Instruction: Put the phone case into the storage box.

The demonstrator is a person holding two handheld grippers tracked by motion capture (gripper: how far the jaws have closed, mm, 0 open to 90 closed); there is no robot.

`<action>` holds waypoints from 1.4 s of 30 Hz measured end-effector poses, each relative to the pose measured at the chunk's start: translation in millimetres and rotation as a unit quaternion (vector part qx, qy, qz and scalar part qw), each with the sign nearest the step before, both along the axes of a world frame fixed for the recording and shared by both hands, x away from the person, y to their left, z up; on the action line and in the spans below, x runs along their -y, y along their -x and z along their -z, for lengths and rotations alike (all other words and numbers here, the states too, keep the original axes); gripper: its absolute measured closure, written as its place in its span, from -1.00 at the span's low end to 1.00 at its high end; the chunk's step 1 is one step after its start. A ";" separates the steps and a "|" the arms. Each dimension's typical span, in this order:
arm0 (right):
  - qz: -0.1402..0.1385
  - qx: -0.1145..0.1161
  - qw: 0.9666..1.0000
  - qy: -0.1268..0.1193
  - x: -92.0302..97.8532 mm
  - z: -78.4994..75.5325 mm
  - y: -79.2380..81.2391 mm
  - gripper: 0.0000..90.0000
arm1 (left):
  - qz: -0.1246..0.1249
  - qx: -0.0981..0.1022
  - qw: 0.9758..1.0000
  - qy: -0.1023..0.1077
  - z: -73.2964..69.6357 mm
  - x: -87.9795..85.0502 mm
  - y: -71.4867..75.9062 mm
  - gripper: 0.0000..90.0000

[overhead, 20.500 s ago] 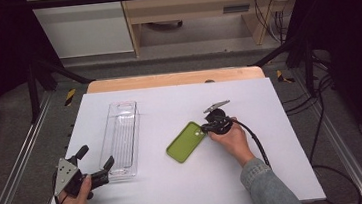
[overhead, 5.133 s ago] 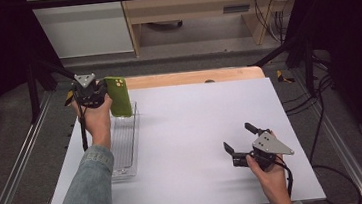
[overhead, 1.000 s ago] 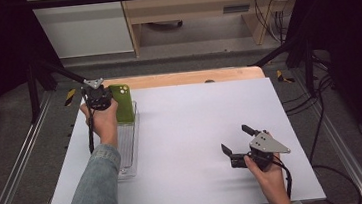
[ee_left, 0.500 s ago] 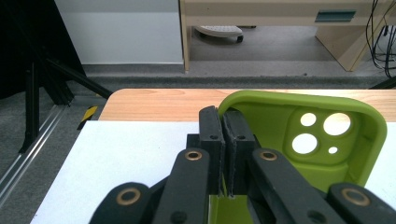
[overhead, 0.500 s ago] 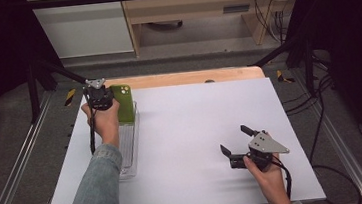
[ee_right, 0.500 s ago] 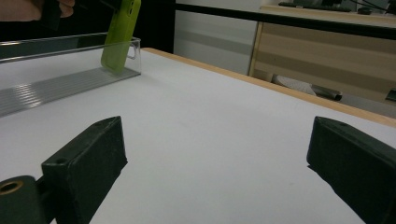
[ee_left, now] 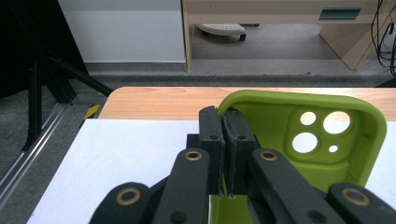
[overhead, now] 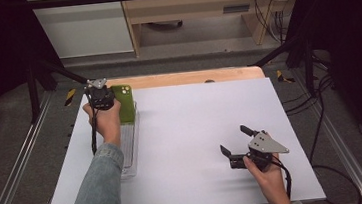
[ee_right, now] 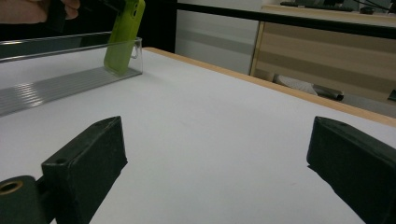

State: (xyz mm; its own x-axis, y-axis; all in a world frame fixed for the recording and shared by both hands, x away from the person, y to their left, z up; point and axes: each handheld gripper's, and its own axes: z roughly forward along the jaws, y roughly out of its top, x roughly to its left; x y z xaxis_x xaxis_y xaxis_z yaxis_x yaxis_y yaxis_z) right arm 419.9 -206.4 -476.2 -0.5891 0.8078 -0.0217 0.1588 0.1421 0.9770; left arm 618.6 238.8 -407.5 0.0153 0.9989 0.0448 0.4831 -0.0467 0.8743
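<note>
With the left gripper (overhead: 110,100) clamped on the rim of the green phone case (overhead: 126,104), standing at the clear tray's (overhead: 128,147) twelve o'clock end, it could tip out on release, while the right gripper (overhead: 236,144) rests wide apart at four o'clock

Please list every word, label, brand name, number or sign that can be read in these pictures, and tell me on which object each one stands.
None: no text can be read on anything here.
The green phone case bears camera holes but no brand or lettering on the side that shows.
The clear plastic tray and the white table top are plain.
The yellow-and-black striped marks beside the table are a pattern, not words.
</note>
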 end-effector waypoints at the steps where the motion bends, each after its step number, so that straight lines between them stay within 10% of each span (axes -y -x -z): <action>1: 0.000 0.000 1.000 0.000 0.0 0.0 0.0 -0.89 | -0.001 0.000 1.000 0.001 -0.1 -0.1 0.1 0.94; 42: -0.003 -0.003 1.000 -0.002 -0.3 0.1 0.1 -0.89 | 0.001 0.002 1.000 -0.003 0.5 1.7 0.0 0.93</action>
